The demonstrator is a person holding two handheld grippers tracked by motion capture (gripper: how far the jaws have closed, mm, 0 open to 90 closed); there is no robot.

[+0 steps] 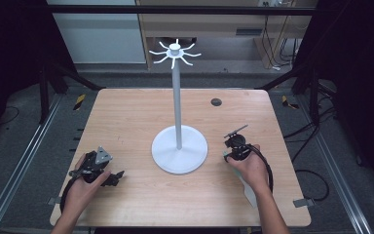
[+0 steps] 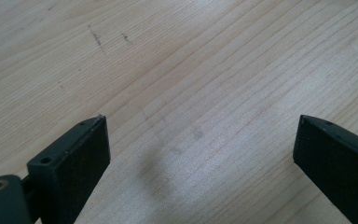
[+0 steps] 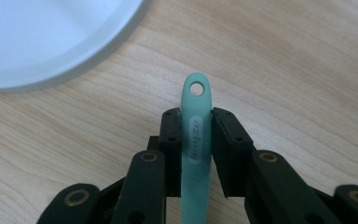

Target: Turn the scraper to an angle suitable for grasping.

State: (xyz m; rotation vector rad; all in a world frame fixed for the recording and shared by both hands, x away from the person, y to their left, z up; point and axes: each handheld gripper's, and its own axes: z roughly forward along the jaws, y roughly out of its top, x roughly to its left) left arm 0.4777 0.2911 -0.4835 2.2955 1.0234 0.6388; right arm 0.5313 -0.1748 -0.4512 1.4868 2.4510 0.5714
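A mint-green utensil handle [image 3: 196,140] with a hanging hole at its tip lies between the jaws of my right gripper [image 3: 196,116], which is shut on it, both pads pressing its sides. In the high view the right gripper [image 1: 231,155] sits just right of the white stand's round base [image 1: 179,148], and a pale part of the utensil [image 1: 247,189] trails back under the wrist. The stand's pole [image 1: 177,97] rises to a ring of hooks [image 1: 174,52]. My left gripper [image 2: 200,135] is open over bare wood, at the table's front left [image 1: 116,176].
The wooden table [image 1: 136,112] has a small dark grommet [image 1: 216,102] at the back right. The rim of the stand's base [image 3: 42,37] lies close ahead and left of the right gripper's jaws. Metal frame rails run along both sides of the table.
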